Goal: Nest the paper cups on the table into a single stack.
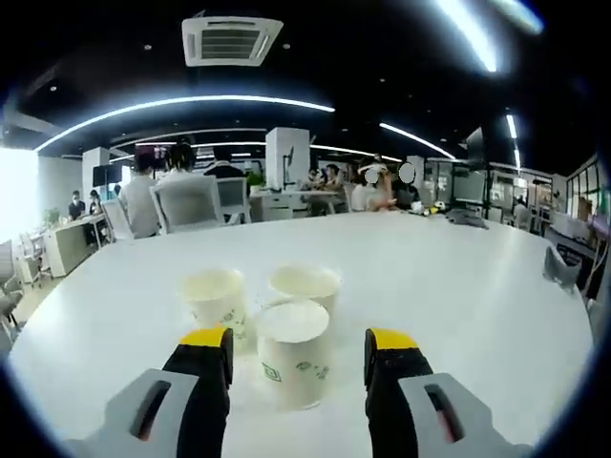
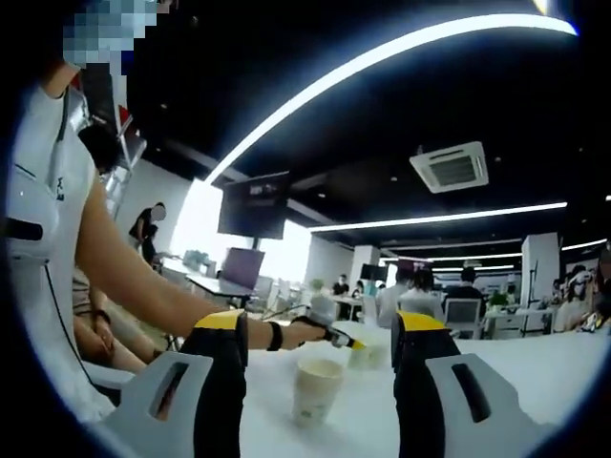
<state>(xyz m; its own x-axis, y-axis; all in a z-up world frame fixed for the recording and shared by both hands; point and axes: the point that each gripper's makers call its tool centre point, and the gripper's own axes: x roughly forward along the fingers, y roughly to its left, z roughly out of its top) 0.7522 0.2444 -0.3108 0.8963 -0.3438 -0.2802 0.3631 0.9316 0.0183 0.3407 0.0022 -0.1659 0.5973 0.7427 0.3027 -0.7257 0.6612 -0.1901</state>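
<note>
Three white paper cups with green print stand upright and close together on the white table (image 1: 468, 286): one at the back left (image 1: 215, 296), one at the back right (image 1: 305, 283), and the nearest one (image 1: 294, 353). My left gripper (image 1: 298, 348) is open, its yellow-tipped jaws on either side of the nearest cup without touching it. In the right gripper view, my right gripper (image 2: 320, 329) is open above the table edge, and a single paper cup (image 2: 316, 388) stands just beyond it. A person's arm holds the left gripper (image 2: 336, 337) behind that cup.
Office chairs (image 1: 188, 202) and seated people line the table's far side. Small dark items (image 1: 465, 218) lie at its far right, and a grey object (image 1: 561, 267) sits at the right edge. The person in a white shirt (image 2: 48, 286) stands at the left of the right gripper view.
</note>
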